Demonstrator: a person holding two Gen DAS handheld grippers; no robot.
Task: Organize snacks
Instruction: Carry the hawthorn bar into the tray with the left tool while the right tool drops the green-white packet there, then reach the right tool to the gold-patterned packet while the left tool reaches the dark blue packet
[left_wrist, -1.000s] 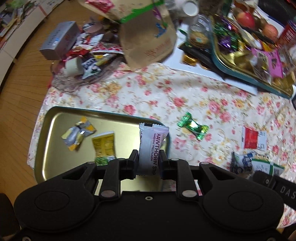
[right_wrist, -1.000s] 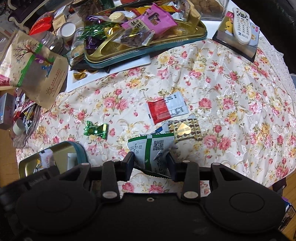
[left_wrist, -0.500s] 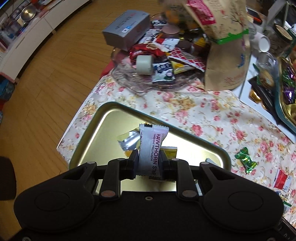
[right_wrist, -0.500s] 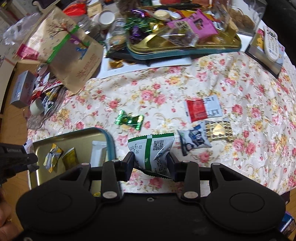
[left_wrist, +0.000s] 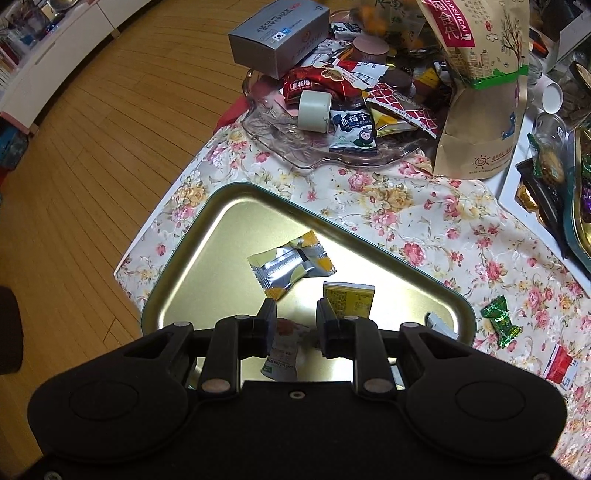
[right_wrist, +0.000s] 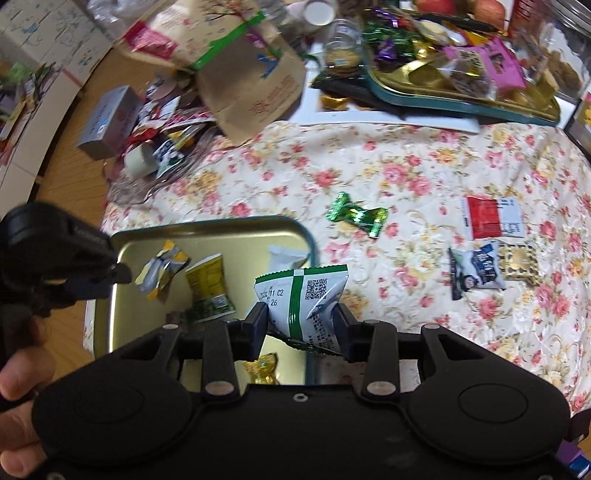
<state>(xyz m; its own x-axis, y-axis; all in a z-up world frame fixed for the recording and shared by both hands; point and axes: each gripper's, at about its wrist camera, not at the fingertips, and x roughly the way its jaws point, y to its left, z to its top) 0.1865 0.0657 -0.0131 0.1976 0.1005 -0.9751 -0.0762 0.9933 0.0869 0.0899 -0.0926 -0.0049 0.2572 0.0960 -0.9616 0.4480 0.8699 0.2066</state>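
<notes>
My left gripper (left_wrist: 295, 314) hangs over the gold tray (left_wrist: 192, 258) with its jaws opening. The white hawthorn strip packet (left_wrist: 284, 349) lies loose in the tray below them, free of the pads. A silver-yellow packet (left_wrist: 291, 264) and a yellow packet (left_wrist: 349, 299) lie in the tray too. My right gripper (right_wrist: 299, 317) is shut on a green-and-white packet (right_wrist: 303, 291), held upright over the tray's (right_wrist: 243, 232) right edge. On the floral cloth lie a green twisted candy (right_wrist: 356, 214), a red-white packet (right_wrist: 493, 218), a blue-white packet (right_wrist: 476, 269) and a gold heart packet (right_wrist: 519, 260).
A glass dish (left_wrist: 321, 155) piled with snacks, a grey box (left_wrist: 277, 33) and a brown paper bag (left_wrist: 480, 110) stand behind the tray. A second gold tray (right_wrist: 461, 99) full of sweets sits at the back right. The table edge and wood floor (left_wrist: 92, 166) are at left.
The left gripper swung over the gold tray, opened, and the hawthorn packet dropped from its fingers into the tray. The right gripper carried the green-and-white packet left to the tray's edge.
</notes>
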